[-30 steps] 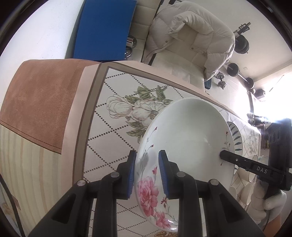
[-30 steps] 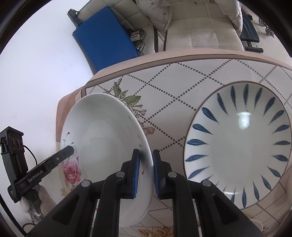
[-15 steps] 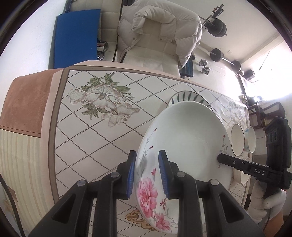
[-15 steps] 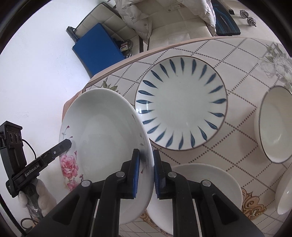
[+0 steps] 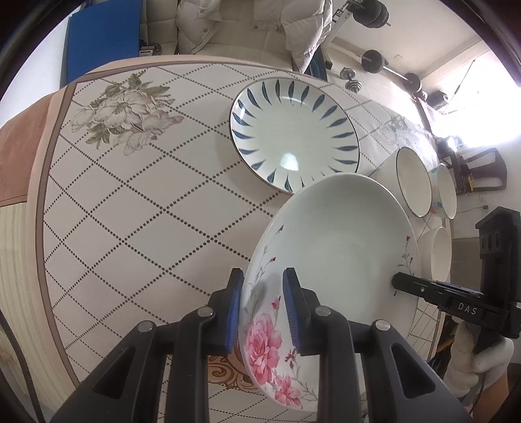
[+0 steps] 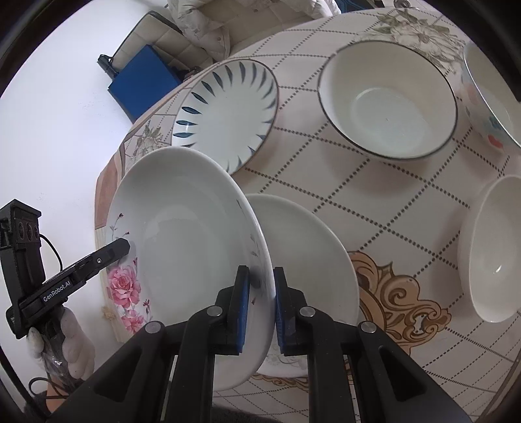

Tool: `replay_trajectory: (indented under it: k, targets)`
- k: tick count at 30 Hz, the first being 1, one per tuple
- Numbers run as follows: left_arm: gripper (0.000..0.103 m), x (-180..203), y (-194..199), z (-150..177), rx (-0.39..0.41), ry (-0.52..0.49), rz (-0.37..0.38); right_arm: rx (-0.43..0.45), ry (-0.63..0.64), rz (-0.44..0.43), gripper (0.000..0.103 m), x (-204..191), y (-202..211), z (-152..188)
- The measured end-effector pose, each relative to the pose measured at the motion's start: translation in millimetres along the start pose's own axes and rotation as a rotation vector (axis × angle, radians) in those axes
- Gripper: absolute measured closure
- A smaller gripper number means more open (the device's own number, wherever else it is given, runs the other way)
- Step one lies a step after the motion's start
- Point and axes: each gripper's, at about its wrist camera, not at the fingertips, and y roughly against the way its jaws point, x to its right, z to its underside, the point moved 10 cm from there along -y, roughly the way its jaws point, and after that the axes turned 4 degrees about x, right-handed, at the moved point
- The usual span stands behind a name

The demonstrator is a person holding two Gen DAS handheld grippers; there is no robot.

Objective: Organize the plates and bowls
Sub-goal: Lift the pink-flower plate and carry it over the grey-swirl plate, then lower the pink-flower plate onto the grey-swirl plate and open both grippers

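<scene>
A white plate with pink roses (image 5: pixel 338 244) (image 6: pixel 189 227) hangs above the table, held at both rims. My left gripper (image 5: pixel 263 304) is shut on its rose-side rim. My right gripper (image 6: pixel 260 304) is shut on the opposite rim. Under the held plate's right edge a plain white plate (image 6: pixel 312 247) lies on the table. A plate with blue leaf marks (image 5: pixel 294 135) (image 6: pixel 228 114) lies further back. A dark-rimmed white bowl (image 6: pixel 389 101) (image 5: pixel 413 180) stands beyond it, a bowl with coloured spots (image 6: pixel 488 88) at far right, and a plain white bowl (image 6: pixel 491 250) nearer.
The table wears a cream cloth with dotted diamonds and flower prints (image 5: pixel 127 114). Its left edge drops off in a brown border (image 5: pixel 19 153). Behind it stand a chair with a pale puffer jacket (image 5: pixel 254 22), a blue board (image 5: pixel 104 32) and dumbbells (image 5: pixel 374 60). A gloved hand (image 6: pixel 70 341) grips the left gripper's handle.
Both grippers have carried the rose plate sideways to the right over the table, away from the brown end. The blue-leaf plate, the plain plate and the bowls have come into view.
</scene>
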Motion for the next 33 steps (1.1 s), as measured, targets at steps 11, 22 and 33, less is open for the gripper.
replay_trajectory:
  k: [11,22,33]
  targets:
    - [0.081,0.1,-39.7,35.1,-0.093,-0.018,-0.056,-0.058,-0.031,0.024,0.087,40.8,-35.8,20.2]
    - [0.081,-2.0,-53.9,47.1,-0.131,-0.048,-0.136,-0.076,-0.019,0.050,0.087,42.6,-53.2,23.2]
    - [0.080,4.5,-64.4,54.9,-0.167,-0.050,-0.168,-0.084,0.005,0.114,0.085,33.0,-55.8,20.7]
